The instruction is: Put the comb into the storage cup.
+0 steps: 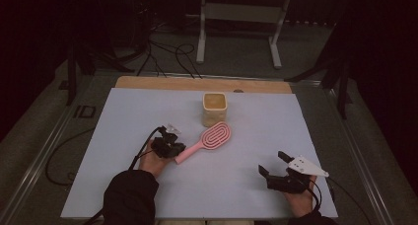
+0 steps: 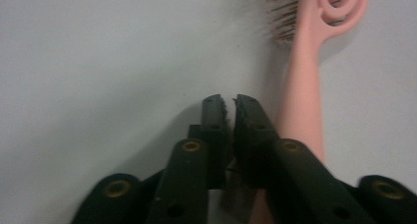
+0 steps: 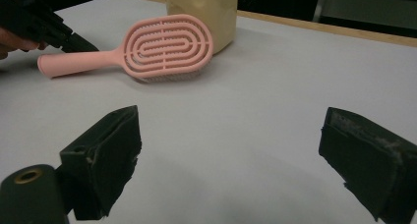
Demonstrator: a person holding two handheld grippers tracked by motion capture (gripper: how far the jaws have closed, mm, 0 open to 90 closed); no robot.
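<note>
Mid-table, the left gripper [image 2: 229, 103], jaws nearly together and empty, sits beside the brush [image 2: 304, 94] handle; the right gripper [image 3: 231, 160] rests spread wide.

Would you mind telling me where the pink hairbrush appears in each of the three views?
High view: pink hairbrush at table centre, handle towards the left gripper.
Left gripper view: upper right, handle beside the jaws.
Right gripper view: upper left.
Shared landmark: the beige cup behind its head, seen in the high and right gripper views.
</note>
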